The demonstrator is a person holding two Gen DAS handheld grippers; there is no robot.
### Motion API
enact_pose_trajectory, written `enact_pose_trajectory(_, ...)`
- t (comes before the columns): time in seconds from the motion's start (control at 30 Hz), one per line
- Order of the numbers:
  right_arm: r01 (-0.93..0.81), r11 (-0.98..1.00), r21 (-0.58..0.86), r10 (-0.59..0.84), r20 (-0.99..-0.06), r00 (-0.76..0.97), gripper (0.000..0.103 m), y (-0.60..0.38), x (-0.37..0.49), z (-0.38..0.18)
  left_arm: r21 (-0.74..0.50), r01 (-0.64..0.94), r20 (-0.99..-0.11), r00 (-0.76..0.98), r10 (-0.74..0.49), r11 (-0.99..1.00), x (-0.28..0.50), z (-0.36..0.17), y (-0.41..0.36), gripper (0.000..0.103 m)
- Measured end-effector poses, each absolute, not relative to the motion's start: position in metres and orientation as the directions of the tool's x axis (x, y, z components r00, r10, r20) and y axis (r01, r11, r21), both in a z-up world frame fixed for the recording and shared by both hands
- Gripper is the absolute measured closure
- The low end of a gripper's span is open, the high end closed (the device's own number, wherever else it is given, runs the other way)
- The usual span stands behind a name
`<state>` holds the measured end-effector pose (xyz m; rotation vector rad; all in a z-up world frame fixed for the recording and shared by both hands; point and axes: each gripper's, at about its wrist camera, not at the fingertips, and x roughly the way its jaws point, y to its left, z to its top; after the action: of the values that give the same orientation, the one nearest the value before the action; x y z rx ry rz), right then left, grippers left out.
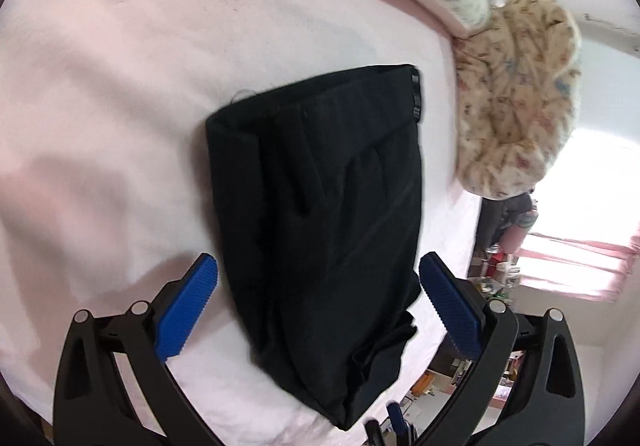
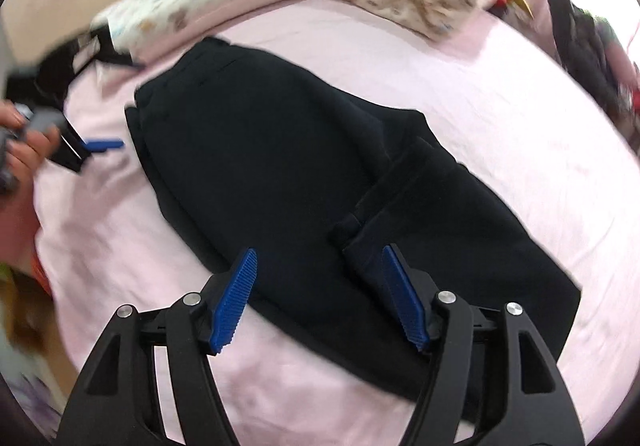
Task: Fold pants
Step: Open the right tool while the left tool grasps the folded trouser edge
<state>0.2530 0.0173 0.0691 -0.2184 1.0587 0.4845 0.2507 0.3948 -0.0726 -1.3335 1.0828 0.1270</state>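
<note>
Nearest the right wrist camera, the right gripper (image 2: 318, 300) hangs over the black pants (image 2: 304, 182) with its blue fingers (image 2: 234, 302) apart and nothing between them. They straddle the place where a turned-over leg end lies on the rest of the cloth. From this gripper the pants' long axis runs away up and to the left toward the waistband, with more cloth spreading off to the right. By its position the right hand is best set to lift that near end for the next fold.

Over the opposite side, the left gripper (image 1: 318, 306) is likewise spread wide and empty, the pants (image 1: 320, 214) lying between and beyond its fingers (image 1: 186, 310), waistband at the far end. In the right view the left gripper (image 2: 92, 146) sits just beside the waistband edge, apart from it.

Under everything lies the pink bed (image 1: 120, 106). No containers show. Farther back, floral pillows (image 1: 516, 94) rest along its far edge, well apart from the pants.
</note>
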Motion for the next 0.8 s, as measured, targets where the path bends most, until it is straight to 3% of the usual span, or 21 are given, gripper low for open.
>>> enact_pose_trajectory(0.3, -0.45, 0.889, 0.083, 0.27, -0.89, 0.368, 0.036, 0.009, 0.254, 0.067, -0.713, -0.631, -0.679, 0.51, -0.528, 0.307, 0.28, -0.087, 0.394, 0.005)
enact_pose_trajectory(0.4, -0.444, 0.891, 0.096, 0.27, -0.898, 0.348, 0.036, 0.008, 0.253, 0.063, -0.702, -0.659, -0.687, 0.524, -0.502, 0.272, 0.27, -0.093, 0.4, 0.036)
enact_pose_trajectory(0.43, -0.444, 0.89, 0.1, 0.271, -0.9, 0.341, 0.036, 0.007, 0.251, 0.062, -0.694, -0.666, -0.695, 0.519, -0.497, 0.275, 0.266, -0.095, 0.402, 0.056)
enact_pose_trajectory(0.47, -0.446, 0.889, 0.106, 0.273, -0.903, 0.331, 0.036, 0.008, 0.25, 0.061, -0.688, -0.673, -0.7, 0.517, -0.493, 0.273, 0.26, -0.099, 0.404, 0.062)
enact_pose_trajectory(0.6, -0.454, 0.884, 0.114, 0.277, -0.909, 0.31, 0.036, 0.01, 0.248, 0.058, -0.689, -0.671, -0.7, 0.517, -0.493, 0.275, 0.26, -0.101, 0.407, 0.069)
enact_pose_trajectory(0.67, -0.457, 0.882, 0.115, 0.279, -0.909, 0.309, 0.036, 0.011, 0.248, 0.059, -0.693, -0.647, -0.708, 0.526, -0.47, 0.319, 0.263, -0.092, 0.403, 0.083)
enact_pose_trajectory(0.8, -0.461, 0.879, 0.12, 0.286, -0.907, 0.31, 0.036, 0.008, 0.247, 0.061, -0.734, -0.585, -0.679, 0.611, -0.408, 0.345, 0.252, -0.071, 0.391, 0.089)
